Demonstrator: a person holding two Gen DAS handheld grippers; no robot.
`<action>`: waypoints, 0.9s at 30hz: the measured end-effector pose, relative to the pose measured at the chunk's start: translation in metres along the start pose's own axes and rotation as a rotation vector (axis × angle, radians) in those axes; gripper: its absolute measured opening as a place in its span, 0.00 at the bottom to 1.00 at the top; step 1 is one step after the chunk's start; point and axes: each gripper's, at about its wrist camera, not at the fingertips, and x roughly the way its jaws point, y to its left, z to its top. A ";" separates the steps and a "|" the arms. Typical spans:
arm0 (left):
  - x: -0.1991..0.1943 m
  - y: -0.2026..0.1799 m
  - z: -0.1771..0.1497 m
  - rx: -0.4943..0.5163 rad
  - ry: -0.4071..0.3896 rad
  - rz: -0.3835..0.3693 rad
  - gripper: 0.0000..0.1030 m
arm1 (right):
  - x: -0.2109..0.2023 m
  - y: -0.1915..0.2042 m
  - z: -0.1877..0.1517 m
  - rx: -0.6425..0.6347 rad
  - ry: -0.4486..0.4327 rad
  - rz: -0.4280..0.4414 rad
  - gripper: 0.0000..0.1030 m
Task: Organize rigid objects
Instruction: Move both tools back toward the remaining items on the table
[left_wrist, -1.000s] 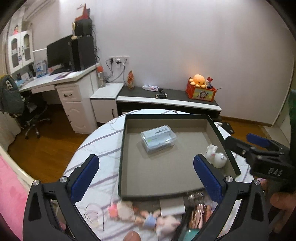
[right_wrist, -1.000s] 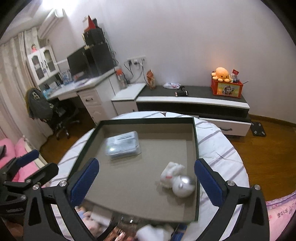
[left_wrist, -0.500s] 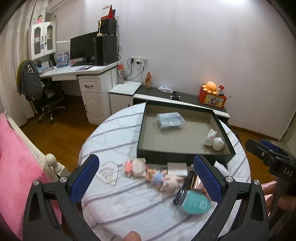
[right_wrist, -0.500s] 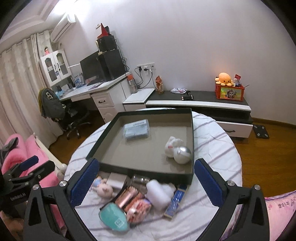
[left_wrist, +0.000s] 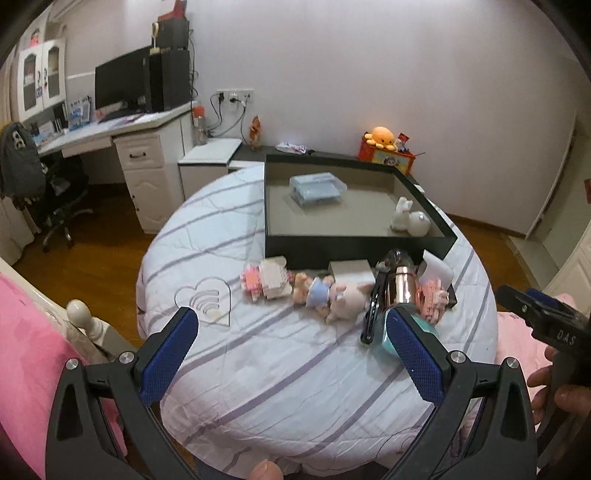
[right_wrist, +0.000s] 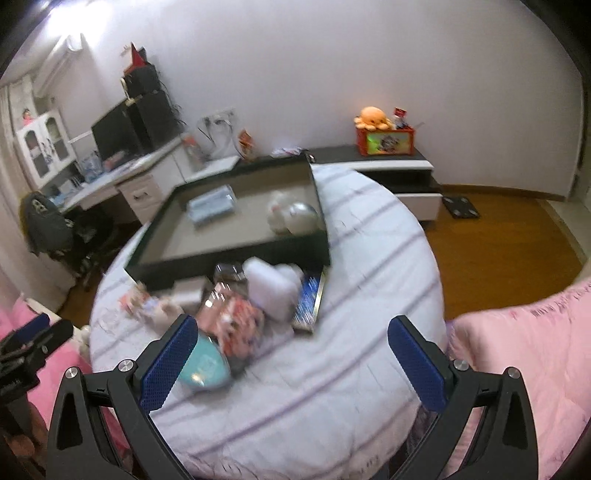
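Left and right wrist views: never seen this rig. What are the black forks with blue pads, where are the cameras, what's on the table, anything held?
No robot: a person carries two hand-held grippers, each with a fisheye camera looking along its blue-padded fingers. The left gripper and right gripper are both open and hold nothing. Below is a round table with a striped cloth. On it sits a dark tray holding a clear plastic box and a white rabbit figure. In front lie small dolls, a shiny bottle and a teal case.
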 end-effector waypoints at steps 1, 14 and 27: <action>0.003 0.002 -0.001 -0.005 0.008 -0.008 1.00 | -0.001 -0.001 -0.003 0.002 0.006 -0.020 1.00; 0.029 -0.007 -0.011 -0.072 0.045 0.016 1.00 | 0.009 -0.013 -0.005 -0.046 0.045 -0.045 1.00; 0.077 -0.020 -0.004 -0.055 0.112 0.076 1.00 | 0.064 -0.024 -0.012 -0.045 0.150 -0.016 0.96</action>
